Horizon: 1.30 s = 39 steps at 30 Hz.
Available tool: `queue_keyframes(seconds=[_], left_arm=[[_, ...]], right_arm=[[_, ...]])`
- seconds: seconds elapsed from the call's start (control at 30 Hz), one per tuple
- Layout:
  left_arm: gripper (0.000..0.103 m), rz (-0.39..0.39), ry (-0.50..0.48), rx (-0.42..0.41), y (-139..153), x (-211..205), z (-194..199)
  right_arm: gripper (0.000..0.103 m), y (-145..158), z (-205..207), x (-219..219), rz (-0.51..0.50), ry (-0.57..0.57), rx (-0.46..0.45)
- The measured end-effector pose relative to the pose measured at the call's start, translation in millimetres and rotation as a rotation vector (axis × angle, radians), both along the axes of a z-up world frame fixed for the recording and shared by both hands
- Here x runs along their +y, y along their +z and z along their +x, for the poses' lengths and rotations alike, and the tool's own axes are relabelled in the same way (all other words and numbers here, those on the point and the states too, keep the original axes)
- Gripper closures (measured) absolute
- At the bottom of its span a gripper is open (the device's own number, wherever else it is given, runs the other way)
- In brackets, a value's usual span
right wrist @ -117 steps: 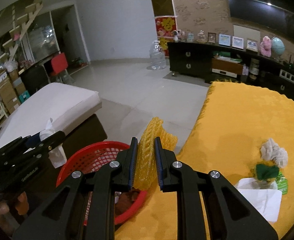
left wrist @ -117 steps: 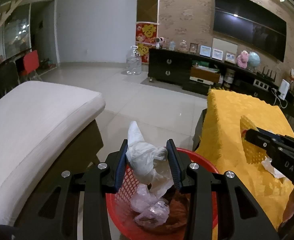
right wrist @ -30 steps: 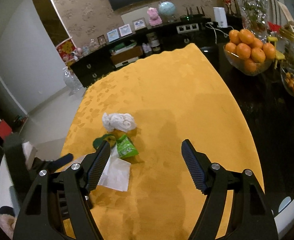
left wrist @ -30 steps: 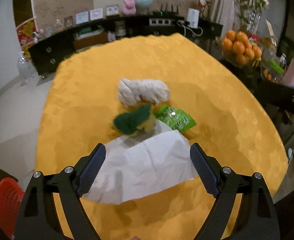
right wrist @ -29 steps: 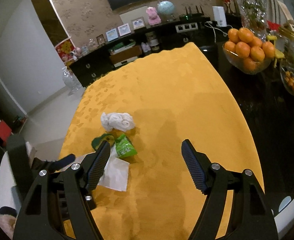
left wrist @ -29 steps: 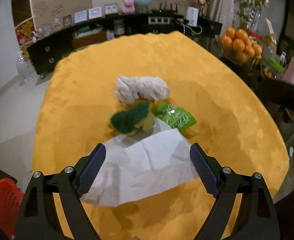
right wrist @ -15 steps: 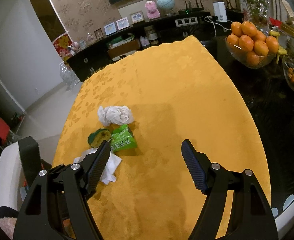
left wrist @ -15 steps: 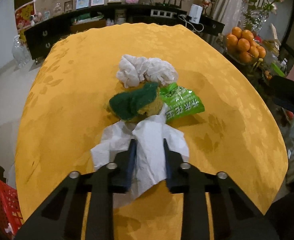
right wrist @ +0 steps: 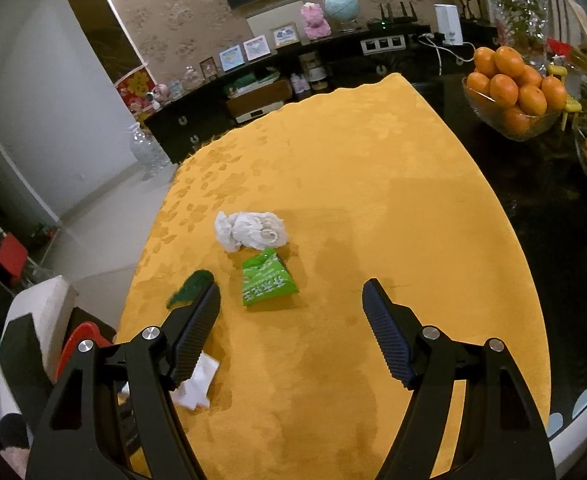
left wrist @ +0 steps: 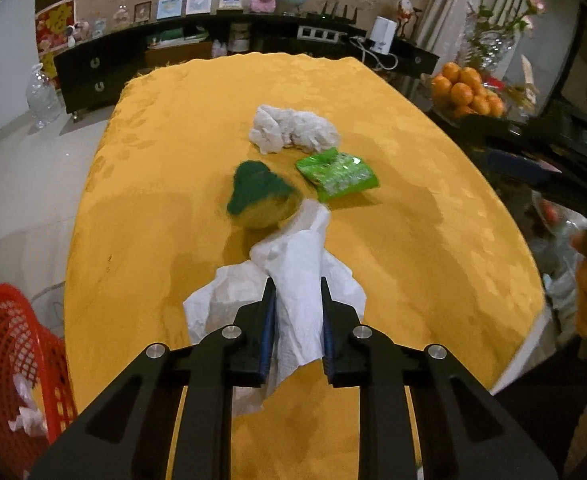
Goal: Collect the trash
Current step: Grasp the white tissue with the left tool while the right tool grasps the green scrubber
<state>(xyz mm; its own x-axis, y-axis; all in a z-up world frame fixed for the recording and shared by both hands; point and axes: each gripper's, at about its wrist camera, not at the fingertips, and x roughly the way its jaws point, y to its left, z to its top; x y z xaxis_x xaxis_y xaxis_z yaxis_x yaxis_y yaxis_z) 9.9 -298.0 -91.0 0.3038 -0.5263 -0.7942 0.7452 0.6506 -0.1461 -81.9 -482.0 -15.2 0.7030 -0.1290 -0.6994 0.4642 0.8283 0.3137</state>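
Left gripper [left wrist: 296, 292]: jaws clamped on the white tissue [left wrist: 293, 280], a bunched fold pinched between the pads, loose corners spilling out to both sides and below. Tissue looks lifted at the pinch; lower edges hang close to the yellow cloth [left wrist: 413, 240], can't tell if they touch it.

Right gripper [right wrist: 291, 320]: jaws wide apart, nothing between them, hovering over bare cloth. Wrapper [right wrist: 267, 278] lies ahead of its left finger.

On the table, other trash: sponge [left wrist: 259, 196], green on yellow, just beyond the tissue's far tip, touching or nearly so; green wrapper beside it to the right; crumpled white wad [left wrist: 291, 130] further back. Red basket [left wrist: 9, 360] off the table's left edge, below it, some white scraps already inside.

Judged step: carry the tissue over to the basket; three pieces left after that.

Risks:
- Thin paper, small pinch. A quick swing could tear it or let it slide out short of the basket
- The far tip may drag the sponge along and knock it off the table
- Trailing corners could snag the basket's mesh rim and leave the tissue draped outside
- Fruit bowl [right wrist: 513, 96] and glassware stand at the right; a wide right-hand sweep could clip them
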Motion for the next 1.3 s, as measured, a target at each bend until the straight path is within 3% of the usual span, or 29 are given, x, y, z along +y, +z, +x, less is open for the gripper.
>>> queue_keyframes(seconds=[0.27,0.63,0.8,1.03,1.3], left_arm=[[0.085,-0.015,-0.005,-0.039,16,28,-25],[0.085,-0.064,0.158,-0.141,48,71,-3],[0.085,-0.083,0.233,-0.191,62,91,8],[0.085,-0.1,0.299,-0.198,68,116,20],[0.085,-0.105,0.345,-0.181,67,134,31]], right_arm=[[0.032,4,8,16,-0.024,0.051,-0.018],[0.032,-8,31,33,-0.073,0.106,-0.006],[0.032,-18,53,54,-0.112,0.186,0.002],[0.032,-41,88,73,-0.126,0.26,0.032],[0.051,-70,116,84,-0.12,0.268,0.119]])
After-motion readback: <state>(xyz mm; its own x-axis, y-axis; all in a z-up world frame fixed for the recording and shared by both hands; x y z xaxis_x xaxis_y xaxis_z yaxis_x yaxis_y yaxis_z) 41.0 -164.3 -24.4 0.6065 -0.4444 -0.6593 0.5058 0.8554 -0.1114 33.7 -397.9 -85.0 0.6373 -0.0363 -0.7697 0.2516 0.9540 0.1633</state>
